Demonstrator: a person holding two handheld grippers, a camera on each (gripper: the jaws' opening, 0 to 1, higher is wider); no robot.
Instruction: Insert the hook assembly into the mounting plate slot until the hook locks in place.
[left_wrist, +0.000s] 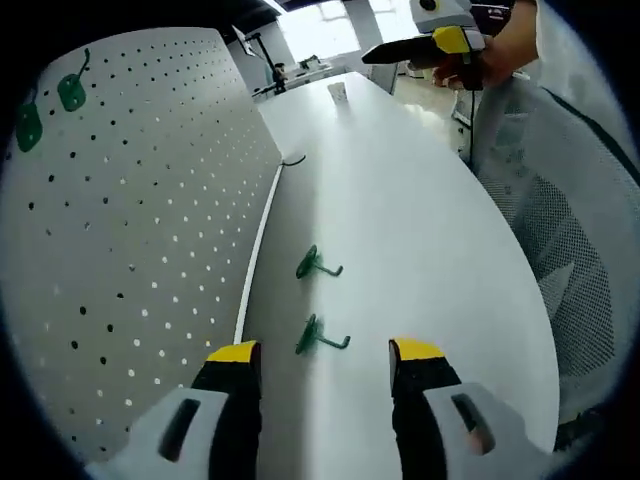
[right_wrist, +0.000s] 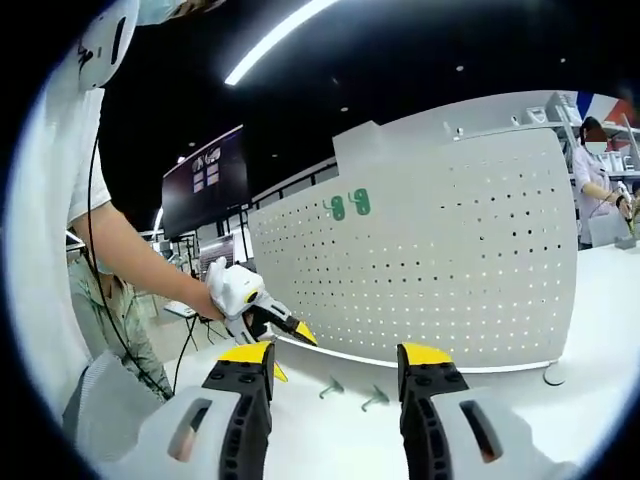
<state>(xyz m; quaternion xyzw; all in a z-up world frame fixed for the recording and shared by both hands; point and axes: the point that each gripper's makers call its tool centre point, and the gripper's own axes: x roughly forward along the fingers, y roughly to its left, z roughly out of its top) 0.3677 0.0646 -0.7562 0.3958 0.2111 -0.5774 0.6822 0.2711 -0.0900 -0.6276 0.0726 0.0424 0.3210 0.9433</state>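
Green plastic, thin and small, the two loose hooks are lying on the white table just ahead of the left gripper, whose jaws are standing apart with nothing between them. To that gripper's left the white pegboard is rising along the table edge, already carrying two green hooks near its far top. The nearer hook is sitting between the jaw tips and slightly ahead; the farther hook is lying just beyond it. Both are looking light, stiff and probably a little slick, so they may skate or flip when pinched; the flat base plate seems the better place to grip, leaving the prong free to enter a hole.

In the right gripper view the right gripper is hovering released and empty, facing the pegboard with the loose hooks lying ahead between its jaws. Further right along the table a person is standing
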